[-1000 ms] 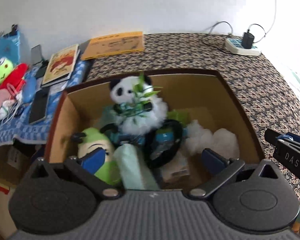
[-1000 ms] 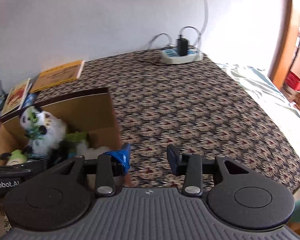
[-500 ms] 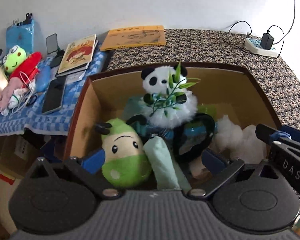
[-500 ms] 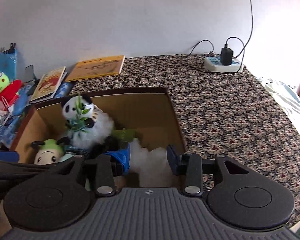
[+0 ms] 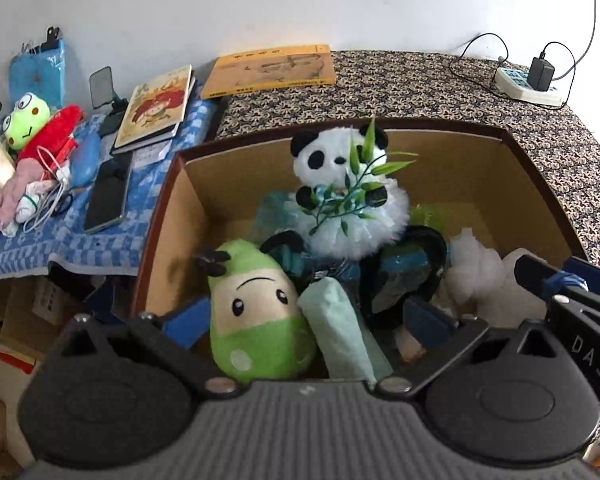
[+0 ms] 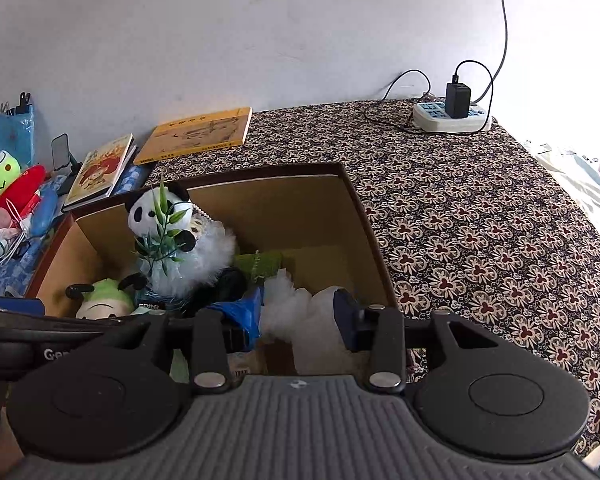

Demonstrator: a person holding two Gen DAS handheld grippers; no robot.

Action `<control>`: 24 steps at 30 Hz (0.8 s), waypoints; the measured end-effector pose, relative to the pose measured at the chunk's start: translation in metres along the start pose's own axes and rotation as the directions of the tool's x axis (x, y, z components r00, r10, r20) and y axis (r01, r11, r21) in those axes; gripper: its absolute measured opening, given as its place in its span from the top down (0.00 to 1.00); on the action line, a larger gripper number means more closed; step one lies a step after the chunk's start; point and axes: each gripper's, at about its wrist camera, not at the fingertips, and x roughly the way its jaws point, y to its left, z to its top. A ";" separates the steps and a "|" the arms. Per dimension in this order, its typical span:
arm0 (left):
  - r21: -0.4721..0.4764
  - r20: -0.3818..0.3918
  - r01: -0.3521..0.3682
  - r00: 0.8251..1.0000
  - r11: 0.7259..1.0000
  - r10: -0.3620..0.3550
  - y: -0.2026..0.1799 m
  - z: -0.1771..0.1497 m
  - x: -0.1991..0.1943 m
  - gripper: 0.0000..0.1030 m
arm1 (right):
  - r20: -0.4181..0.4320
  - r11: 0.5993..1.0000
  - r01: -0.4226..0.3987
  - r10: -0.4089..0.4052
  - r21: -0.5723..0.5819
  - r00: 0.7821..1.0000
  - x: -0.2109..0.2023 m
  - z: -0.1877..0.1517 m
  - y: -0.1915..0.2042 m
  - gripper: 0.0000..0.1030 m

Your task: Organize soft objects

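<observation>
An open cardboard box holds a panda plush with green leaves, a green-and-cream plush, a mint cloth roll, a black ring-shaped item and white fluffy stuff. My left gripper hovers open above the green plush and the mint roll, touching neither. My right gripper is open over the box's near right corner, above the white fluff, with nothing between its pads. The same panda and box show in the right wrist view.
Left of the box, a blue checked cloth carries a frog plush, a red plush, cables, a phone and books. A power strip with a charger sits far right on the patterned tablecloth.
The right gripper swung left from over the patterned tablecloth to over the box's right side. The left gripper shifted so the green plush and the left clutter show more fully. Both stayed open.
</observation>
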 end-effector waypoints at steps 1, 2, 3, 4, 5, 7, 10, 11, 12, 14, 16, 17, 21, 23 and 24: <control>0.000 -0.002 -0.003 1.000 1.000 0.003 0.001 0.000 0.001 0.01 | -0.002 1.000 -0.003 0.003 -0.001 1.000 0.001 0.000 0.001 0.77; -0.001 -0.003 -0.007 1.000 1.000 0.007 0.001 0.001 0.002 0.01 | -0.003 1.000 -0.004 0.004 -0.002 1.000 0.002 0.000 0.001 0.77; -0.002 -0.004 -0.010 1.000 1.000 0.010 0.002 0.001 0.002 0.01 | -0.004 1.000 -0.005 0.005 -0.005 1.000 0.003 0.000 0.002 0.77; -0.005 -0.007 -0.011 1.000 1.000 0.011 0.004 0.001 0.003 0.01 | -0.005 1.000 -0.004 0.004 -0.010 1.000 0.004 0.000 0.003 0.77; -0.008 -0.009 -0.010 1.000 1.000 0.010 0.005 0.001 0.004 0.01 | -0.006 1.000 -0.007 0.007 -0.015 1.000 0.005 0.001 0.005 0.77; -0.014 -0.015 -0.009 1.000 1.000 0.009 0.007 0.001 0.006 0.01 | -0.008 1.000 -0.016 0.016 -0.020 1.000 0.005 0.001 0.007 0.78; -0.016 -0.022 -0.015 1.000 1.000 0.014 0.009 0.000 0.010 0.01 | -0.013 0.999 -0.019 0.019 -0.031 1.000 0.008 0.001 0.010 0.78; -0.017 -0.023 -0.015 1.000 1.000 0.014 0.010 0.000 0.011 0.01 | -0.018 0.999 -0.018 0.017 -0.034 1.000 0.009 0.001 0.011 0.78; -0.018 -0.023 -0.016 1.000 1.000 0.015 0.011 0.000 0.011 0.01 | -0.022 0.999 -0.018 0.017 -0.034 1.000 0.010 0.001 0.011 0.78; -0.021 -0.025 -0.017 1.000 1.000 0.017 0.013 0.000 0.013 0.01 | -0.032 0.999 -0.021 0.020 -0.032 0.999 0.012 0.001 0.012 0.78; -0.024 -0.033 -0.016 0.999 1.000 0.015 0.014 0.000 0.016 0.01 | -0.039 0.999 -0.023 0.022 -0.031 0.999 0.014 0.002 0.012 0.78; -0.027 -0.037 -0.011 0.999 1.000 0.010 0.015 0.000 0.017 0.01 | -0.041 0.999 -0.023 0.022 -0.032 0.999 0.014 0.002 0.013 0.78; -0.045 -0.059 0.015 0.998 0.999 -0.018 0.019 0.000 0.023 0.01 | -0.044 0.999 -0.023 0.021 -0.040 0.999 0.016 0.002 0.015 0.78; -0.044 -0.059 0.015 0.998 0.999 -0.018 0.018 0.000 0.023 0.01 | -0.045 0.999 -0.023 0.021 -0.039 0.999 0.016 0.002 0.015 0.78; -0.040 -0.058 0.016 0.998 0.999 -0.019 0.018 0.000 0.023 0.01 | -0.046 0.999 -0.021 0.020 -0.039 0.999 0.016 0.002 0.015 0.78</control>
